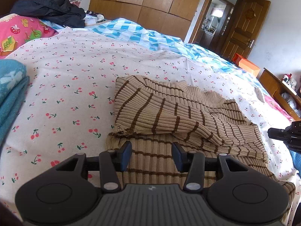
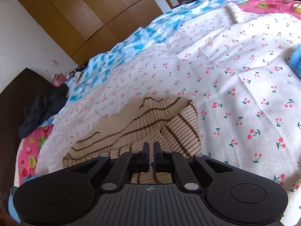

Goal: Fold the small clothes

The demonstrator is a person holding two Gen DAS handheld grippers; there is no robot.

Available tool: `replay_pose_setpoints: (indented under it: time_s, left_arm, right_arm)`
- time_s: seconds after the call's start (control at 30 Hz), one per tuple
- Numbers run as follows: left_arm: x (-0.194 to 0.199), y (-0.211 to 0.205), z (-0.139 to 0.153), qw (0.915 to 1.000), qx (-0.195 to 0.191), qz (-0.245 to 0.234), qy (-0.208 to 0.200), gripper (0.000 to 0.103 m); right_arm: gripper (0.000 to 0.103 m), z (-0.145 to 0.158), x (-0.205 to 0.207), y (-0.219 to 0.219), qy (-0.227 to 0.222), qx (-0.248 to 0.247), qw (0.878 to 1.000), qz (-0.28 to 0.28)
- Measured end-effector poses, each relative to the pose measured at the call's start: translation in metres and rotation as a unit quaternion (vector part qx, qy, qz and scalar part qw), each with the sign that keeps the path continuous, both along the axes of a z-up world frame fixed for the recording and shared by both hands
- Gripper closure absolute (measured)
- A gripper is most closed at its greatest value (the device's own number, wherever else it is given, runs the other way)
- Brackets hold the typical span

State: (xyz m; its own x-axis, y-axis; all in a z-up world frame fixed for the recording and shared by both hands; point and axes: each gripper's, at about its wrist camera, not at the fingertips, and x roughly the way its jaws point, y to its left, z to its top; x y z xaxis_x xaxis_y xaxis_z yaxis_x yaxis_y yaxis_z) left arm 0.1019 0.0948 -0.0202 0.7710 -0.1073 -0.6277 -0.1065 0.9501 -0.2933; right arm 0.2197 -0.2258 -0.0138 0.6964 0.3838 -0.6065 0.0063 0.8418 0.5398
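sweater (image 1: 169,116) hem hidden under left claw (image 1: 151,155) body, right claw (image 2: 151,150) – narrow gap, grip unclear

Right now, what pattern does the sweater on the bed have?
Beige ribbed knit with thin brown stripes, clearest in the left wrist view: sweater.

A sweater (image 1: 169,113) is lying mid-bed on the sheet (image 1: 75,75); a blanket (image 1: 11,86) is sitting at the bed's left edge, dark clothes (image 1: 50,9) at its far-left corner.
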Motion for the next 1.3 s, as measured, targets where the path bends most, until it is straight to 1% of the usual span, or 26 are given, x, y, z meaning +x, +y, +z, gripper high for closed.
replay_pose_setpoints:
  time_s: [0.07,0.17,0.27,0.33,0.4,0.43,0.53,0.67,0.77,0.87,0.97,1.0,1.03,1.1,1.17,1.3]
  left_arm:
    - [0.000,-0.002,-0.001,1.0000,0.004,-0.002,0.001,0.053]
    - [0.003,-0.004,-0.003,0.9999,0.010,-0.005,0.008,0.053]
    - [0.007,-0.004,-0.008,0.9995,0.008,-0.008,0.028,0.051]
    - [0.009,-0.004,-0.012,0.9992,0.009,-0.007,0.039,0.051]
    - [0.008,-0.005,-0.013,0.9991,0.011,-0.008,0.040,0.050]
    - [0.009,-0.005,-0.013,0.9990,0.013,-0.009,0.041,0.050]
    - [0.009,-0.008,-0.013,0.9989,0.020,-0.012,0.040,0.049]
    - [0.006,-0.007,-0.008,0.9995,0.016,-0.008,0.024,0.049]
    - [0.005,-0.003,-0.005,0.9999,0.012,0.004,0.010,0.049]
    - [0.006,0.002,-0.004,0.9998,0.009,0.017,0.008,0.049]
    - [0.012,0.005,-0.010,0.9994,0.002,0.024,0.023,0.049]
    - [0.013,0.006,-0.012,0.9993,-0.002,0.024,0.029,0.049]
    - [0.014,0.006,-0.013,0.9992,-0.005,0.024,0.031,0.049]
    - [0.013,0.006,-0.013,0.9993,-0.002,0.023,0.030,0.049]
    - [0.013,0.004,-0.012,0.9994,0.002,0.023,0.028,0.049]
    - [0.007,0.001,-0.006,0.9996,0.016,0.023,0.006,0.049]
  right_arm:
    - [0.095,-0.004,0.002,0.004,0.003,0.002,1.000,0.015]
    - [0.095,-0.016,0.010,0.013,0.013,-0.017,0.999,0.031]
    - [0.095,-0.036,0.020,0.018,0.053,-0.070,0.996,0.015]
    - [0.097,-0.044,0.019,0.012,0.061,-0.063,0.996,0.011]
    - [0.097,-0.041,0.016,0.007,0.060,-0.051,0.997,0.008]
    - [0.095,-0.037,0.013,0.005,0.054,-0.050,0.997,0.011]
    - [0.094,-0.023,0.013,0.002,0.030,-0.058,0.998,0.016]
    - [0.094,-0.013,0.036,-0.002,0.009,-0.074,0.997,0.003]
    - [0.094,-0.012,0.051,0.003,-0.001,-0.069,0.998,0.012]
    - [0.094,-0.017,0.058,0.013,-0.008,-0.068,0.997,0.041]
    - [0.094,-0.033,0.059,0.025,0.011,-0.110,0.992,0.054]
    - [0.094,-0.038,0.058,0.024,0.015,-0.111,0.992,0.054]
    - [0.094,-0.040,0.056,0.021,0.014,-0.100,0.994,0.050]
    - [0.094,-0.036,0.054,0.014,0.014,-0.075,0.996,0.037]
    - [0.090,-0.030,0.047,0.007,0.007,-0.062,0.998,0.029]
    - [0.090,-0.023,0.027,-0.003,-0.005,-0.043,0.999,0.024]
